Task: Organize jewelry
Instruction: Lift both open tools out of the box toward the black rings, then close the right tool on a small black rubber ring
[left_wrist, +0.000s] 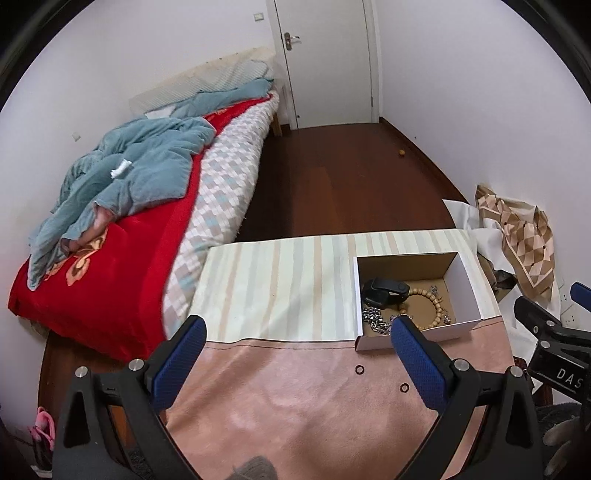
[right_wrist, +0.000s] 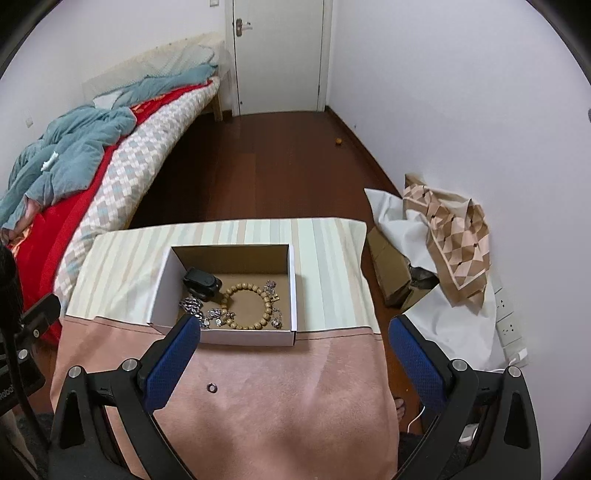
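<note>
Small ring (right_wrist: 212, 387) on counter (right_wrist: 280, 406), just ahead of right gripper (right_wrist: 295, 345), near its left finger. Both grippers wide open, empty. Box (right_wrist: 229, 334) beyond.

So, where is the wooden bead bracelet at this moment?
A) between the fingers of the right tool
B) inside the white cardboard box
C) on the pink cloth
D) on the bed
B: the wooden bead bracelet lies on the floor of the open white cardboard box, beside the silver jewelry.
</note>
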